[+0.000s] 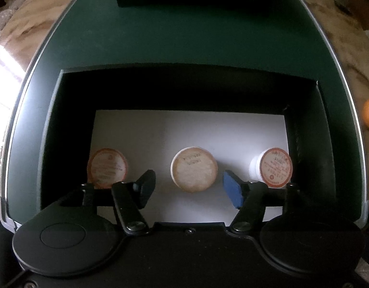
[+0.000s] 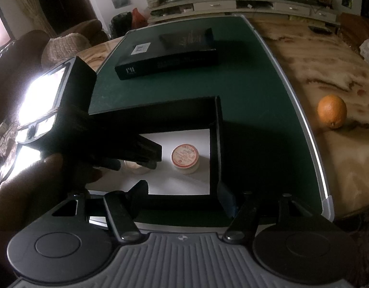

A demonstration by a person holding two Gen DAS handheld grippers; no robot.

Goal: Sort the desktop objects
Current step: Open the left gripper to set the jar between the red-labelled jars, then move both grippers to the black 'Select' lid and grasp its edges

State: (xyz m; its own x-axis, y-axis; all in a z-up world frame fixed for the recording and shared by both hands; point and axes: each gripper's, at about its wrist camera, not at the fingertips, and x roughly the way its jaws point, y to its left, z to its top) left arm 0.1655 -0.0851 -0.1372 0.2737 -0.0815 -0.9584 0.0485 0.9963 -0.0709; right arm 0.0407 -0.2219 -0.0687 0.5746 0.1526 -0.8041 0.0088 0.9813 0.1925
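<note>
A black open box (image 1: 64, 124) with a white floor sits on a green mat. Three small round tubs stand in a row inside: a left tub (image 1: 107, 168), a middle tub (image 1: 193, 169) and a right tub (image 1: 275, 166). My left gripper (image 1: 189, 189) is open, just above and in front of the middle tub, which sits between the fingers' line. In the right wrist view the box (image 2: 215, 144) holds the right tub (image 2: 185, 157); the left gripper's body (image 2: 136, 151) hides the others. My right gripper (image 2: 182, 196) is open and empty at the box's near wall.
The green mat (image 2: 256, 91) lies on a marbled brown table (image 2: 328, 55). A long black box (image 2: 167, 60) lies at the mat's far end. An orange (image 2: 332, 111) sits on the table right of the mat. A hand (image 2: 28, 187) is at the left.
</note>
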